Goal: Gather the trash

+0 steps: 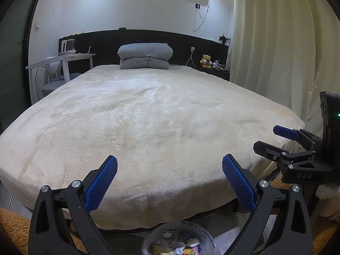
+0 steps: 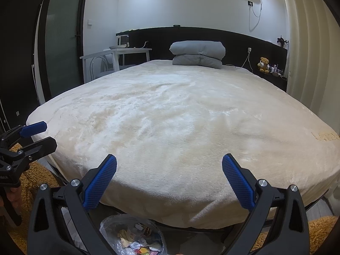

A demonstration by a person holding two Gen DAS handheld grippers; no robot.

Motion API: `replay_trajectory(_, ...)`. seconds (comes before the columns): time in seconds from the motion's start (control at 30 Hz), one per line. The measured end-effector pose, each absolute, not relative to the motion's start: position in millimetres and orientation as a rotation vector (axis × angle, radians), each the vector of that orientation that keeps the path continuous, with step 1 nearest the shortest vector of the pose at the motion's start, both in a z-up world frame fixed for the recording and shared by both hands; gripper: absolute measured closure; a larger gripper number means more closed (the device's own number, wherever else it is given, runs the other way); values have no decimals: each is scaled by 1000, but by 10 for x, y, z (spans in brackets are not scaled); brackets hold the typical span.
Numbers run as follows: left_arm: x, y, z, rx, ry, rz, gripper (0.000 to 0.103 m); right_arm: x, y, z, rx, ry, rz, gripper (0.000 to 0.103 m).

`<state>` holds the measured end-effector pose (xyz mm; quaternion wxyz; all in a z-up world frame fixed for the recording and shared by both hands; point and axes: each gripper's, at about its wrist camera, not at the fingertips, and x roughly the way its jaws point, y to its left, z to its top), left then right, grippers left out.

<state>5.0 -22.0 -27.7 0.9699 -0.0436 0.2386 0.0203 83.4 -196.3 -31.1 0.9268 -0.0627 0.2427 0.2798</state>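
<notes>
Trash bin: the bag-lined bin [image 1: 178,241] sits on the floor at the foot of the bed, low between your two grippers; it shows at the bottom edge of both wrist views [image 2: 132,237].
Trash: crumpled wrappers and bits of paper [image 2: 140,245] lie inside the clear liner, white, yellow and red among them.
Left gripper: your left gripper [image 1: 170,170] has its jaws spread wide with nothing between the blue pads; it hangs above the bin, facing the bed. In the right wrist view it shows at the left edge [image 2: 43,135].
Right gripper: your right gripper [image 2: 169,169] is just as wide apart and grips nothing; it is beside the left one, also over the foot of the bed.
Bed: a cream plush blanket [image 1: 148,127] covers the bed, and no litter shows on it.
Bedding: a folded grey quilt [image 1: 145,56] lies at the head, against the dark headboard [image 1: 102,40].
Beyond: a teddy bear [image 1: 206,61] sits on the ledge to the right, a white desk [image 1: 63,60] stands to the left, and a pale curtain [image 1: 276,42] hangs along the right side.
Floor: an orange shaggy rug [image 2: 323,231] lies under the bed's foot.
</notes>
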Motion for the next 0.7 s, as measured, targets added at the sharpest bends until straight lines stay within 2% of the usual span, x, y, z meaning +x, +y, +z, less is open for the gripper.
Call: replay_trajectory(0.7,32,-222,-297,-83,479,36,6,836,-1966,-317,-132,497,574,5)
